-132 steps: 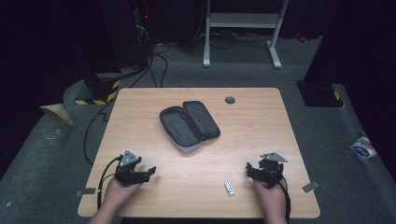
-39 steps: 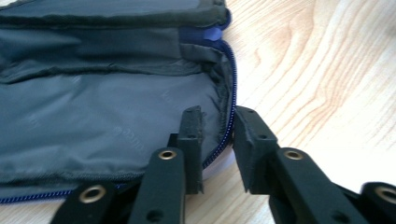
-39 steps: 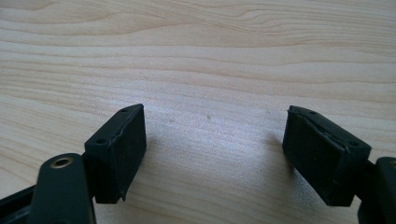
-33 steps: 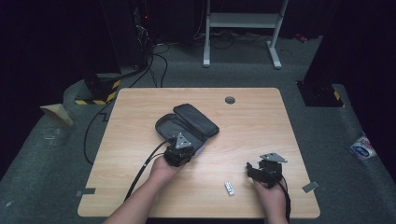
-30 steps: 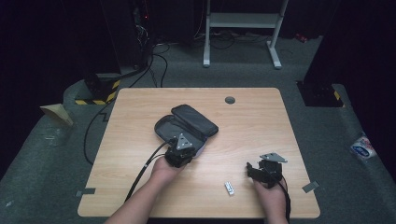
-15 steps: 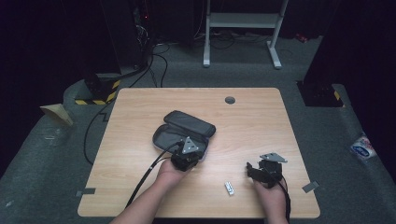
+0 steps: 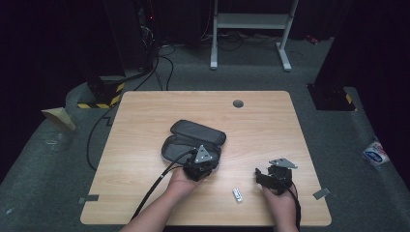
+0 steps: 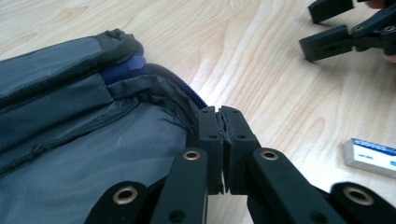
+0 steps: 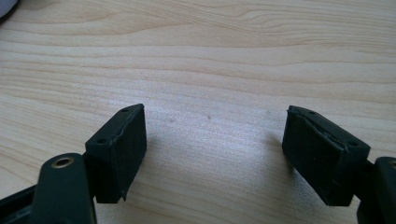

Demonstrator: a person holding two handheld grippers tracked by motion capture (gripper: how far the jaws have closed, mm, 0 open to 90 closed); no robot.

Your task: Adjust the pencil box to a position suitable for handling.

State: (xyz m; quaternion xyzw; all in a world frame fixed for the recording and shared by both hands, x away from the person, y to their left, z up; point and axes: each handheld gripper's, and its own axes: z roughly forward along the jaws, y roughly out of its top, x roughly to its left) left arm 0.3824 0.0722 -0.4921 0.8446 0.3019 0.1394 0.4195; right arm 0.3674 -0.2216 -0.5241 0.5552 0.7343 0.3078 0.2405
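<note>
**Left jaws pinched at the case's zipper edge, right hand waiting**

I have the left gripper (image 7: 199,166) at the near right end of the dark pencil case (image 7: 193,141), which lies near the middle of the table (image 7: 145,111) with its lid flap partly raised. In the left gripper view the jaws are pressed together right at the case's rim, beside the blue zipper (image 8: 154,70). Whether a pull tab or a fold of fabric is caught between them I can't tell; nothing shows in the seam.

What the next move turns on, as I judge it: the case's long axis runs from far left to near right, and the left gripper sits at the near right end, so any pull along the zipper would travel away from me and to the left. The left hand is on the case; the right gripper (image 7: 270,178) rests well apart on the near right of the table, jaws spread wide over bare wood, holding nothing.

Between the two hands lies a small white eraser (image 7: 237,195) with a blue printed label; the lettering is too small to read.
</note>
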